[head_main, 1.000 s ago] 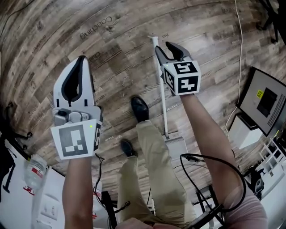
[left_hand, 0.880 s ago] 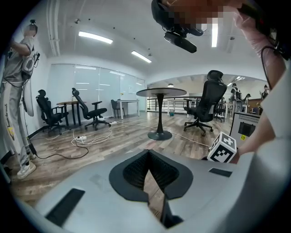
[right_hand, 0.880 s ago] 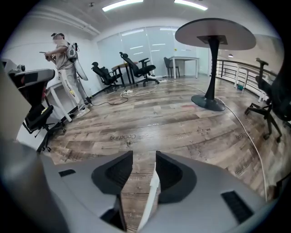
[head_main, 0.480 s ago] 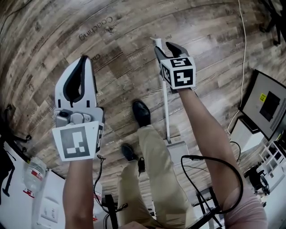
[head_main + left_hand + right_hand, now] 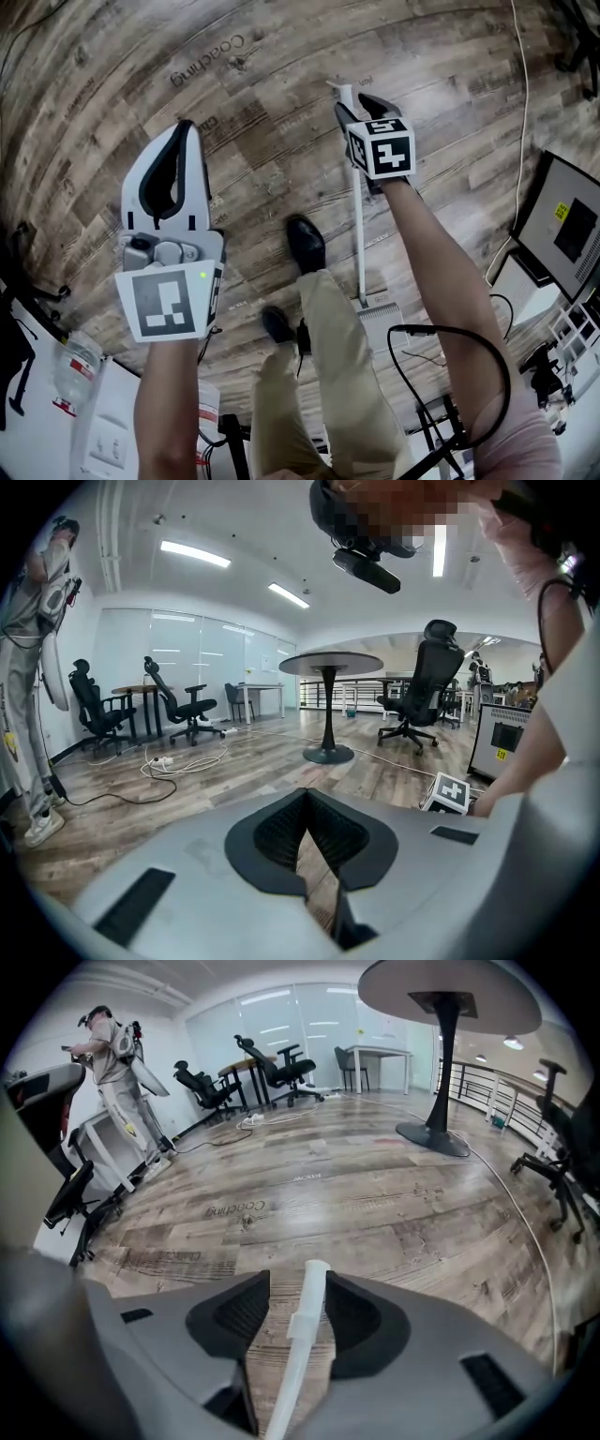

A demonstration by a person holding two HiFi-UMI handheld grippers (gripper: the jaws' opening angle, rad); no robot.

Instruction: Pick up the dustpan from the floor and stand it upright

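The dustpan has a long white handle [image 5: 359,234] and a grey pan [image 5: 380,322] at its low end, down by the person's right leg. My right gripper [image 5: 359,105] is shut on the handle's top end, with the tip sticking out past the jaws. In the right gripper view the white handle [image 5: 302,1321] runs up between the dark pads [image 5: 246,1312], against the right one. My left gripper [image 5: 180,131] is held out to the left, away from the dustpan. Its jaws meet at the tips with nothing in them, as the left gripper view [image 5: 307,794] also shows.
The person's black shoes [image 5: 306,244] stand on the wood floor just left of the handle. A screen on a cabinet [image 5: 562,225] and a white cable [image 5: 520,103] are at the right. A round pedestal table [image 5: 450,997], office chairs [image 5: 272,1068] and another person [image 5: 112,1063] are farther off.
The right gripper has drifted slightly right with the handle in it, and the pan has shifted with it beside the leg. The left gripper stays shut and has hardly moved.
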